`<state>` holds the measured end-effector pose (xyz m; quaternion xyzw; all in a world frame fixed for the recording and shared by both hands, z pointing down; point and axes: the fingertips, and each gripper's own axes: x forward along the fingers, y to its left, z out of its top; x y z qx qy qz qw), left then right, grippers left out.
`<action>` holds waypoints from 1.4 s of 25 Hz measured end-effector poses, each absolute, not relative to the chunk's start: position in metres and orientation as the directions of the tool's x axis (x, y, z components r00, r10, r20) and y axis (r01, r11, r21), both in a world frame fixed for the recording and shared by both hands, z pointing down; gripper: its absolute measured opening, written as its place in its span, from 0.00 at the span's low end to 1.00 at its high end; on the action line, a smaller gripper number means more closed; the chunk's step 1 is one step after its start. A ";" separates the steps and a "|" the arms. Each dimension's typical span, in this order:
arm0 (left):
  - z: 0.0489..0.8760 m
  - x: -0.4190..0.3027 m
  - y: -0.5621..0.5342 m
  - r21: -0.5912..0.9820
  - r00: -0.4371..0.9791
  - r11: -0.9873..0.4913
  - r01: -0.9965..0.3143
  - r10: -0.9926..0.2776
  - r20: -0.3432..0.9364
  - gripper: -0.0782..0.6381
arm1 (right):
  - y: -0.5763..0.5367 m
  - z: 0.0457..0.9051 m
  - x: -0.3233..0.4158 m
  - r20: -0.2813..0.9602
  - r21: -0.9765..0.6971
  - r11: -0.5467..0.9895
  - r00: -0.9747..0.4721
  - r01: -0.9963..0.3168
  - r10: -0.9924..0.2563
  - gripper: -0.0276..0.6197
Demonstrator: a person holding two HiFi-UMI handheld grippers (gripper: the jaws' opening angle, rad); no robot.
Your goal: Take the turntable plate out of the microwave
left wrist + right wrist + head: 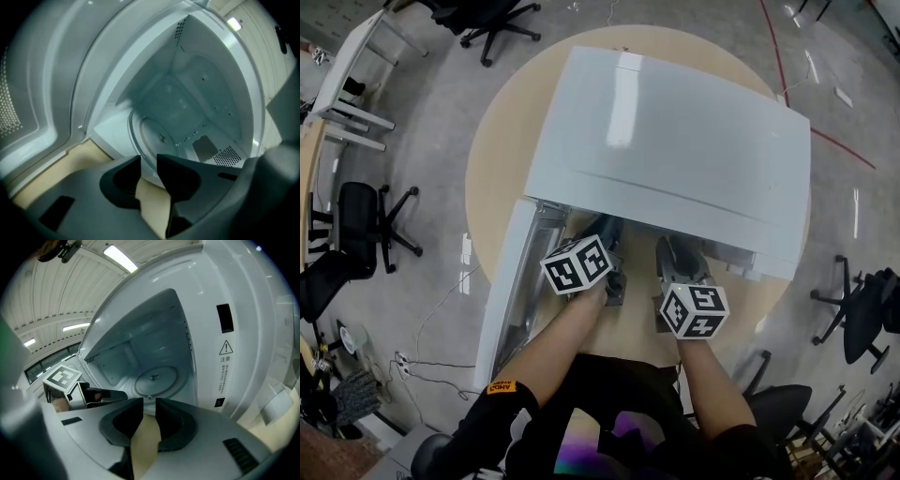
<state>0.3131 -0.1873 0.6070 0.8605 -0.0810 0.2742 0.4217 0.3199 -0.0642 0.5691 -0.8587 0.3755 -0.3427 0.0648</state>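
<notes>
Turntable plate (166,129) — just beyond left claw (149,160), inside microwave (220,70).

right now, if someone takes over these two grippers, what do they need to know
Left gripper: jaws apart, empty, at the mouth of the microwave, pointing at the near rim of the turntable plate.
Right gripper: jaws apart, empty, just outside the opening beside the left one.
Things: microwave sits on the round table, door swung open to the left; plate lies flat on the cavity floor.
Done: door open, both grippers at the opening.
Left: grip the plate's rim, lift it out, likely set it on the table.
</notes>
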 end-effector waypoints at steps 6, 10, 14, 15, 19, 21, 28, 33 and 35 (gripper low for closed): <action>0.608 0.318 -0.186 0.716 0.848 -0.583 -0.383 0.085 0.523 0.30 | -0.063 0.576 0.318 0.548 -0.381 -0.701 0.464 -0.603 -0.696 0.14; 0.609 0.322 -0.188 0.742 0.851 -0.540 -0.397 0.086 0.518 0.30 | -0.065 0.579 0.316 0.549 -0.387 -0.698 0.457 -0.603 -0.699 0.14; 0.610 0.322 -0.192 0.773 0.856 -0.475 -0.420 0.075 0.511 0.30 | -0.066 0.580 0.315 0.545 -0.397 -0.693 0.453 -0.602 -0.706 0.14; 0.611 0.321 -0.193 0.779 0.856 -0.460 -0.426 0.072 0.511 0.30 | -0.067 0.580 0.314 0.543 -0.402 -0.691 0.450 -0.601 -0.708 0.14; 0.613 0.320 -0.194 0.777 0.852 -0.444 -0.445 0.058 0.521 0.29 | -0.073 0.581 0.314 0.533 -0.442 -0.675 0.432 -0.591 -0.727 0.14; 0.615 0.319 -0.196 0.773 0.845 -0.433 -0.463 0.047 0.533 0.26 | -0.075 0.584 0.314 0.525 -0.473 -0.667 0.424 -0.576 -0.738 0.14; 0.618 0.318 -0.196 0.770 0.836 -0.401 -0.497 0.018 0.549 0.22 | -0.080 0.597 0.319 0.538 -0.500 -0.669 0.408 -0.550 -0.737 0.14; 0.617 0.317 -0.196 0.771 0.835 -0.392 -0.501 0.014 0.550 0.21 | -0.084 0.602 0.324 0.526 -0.548 -0.659 0.401 -0.514 -0.750 0.14; 0.616 0.317 -0.197 0.773 0.836 -0.387 -0.502 0.010 0.548 0.21 | -0.086 0.603 0.326 0.519 -0.577 -0.652 0.395 -0.492 -0.758 0.14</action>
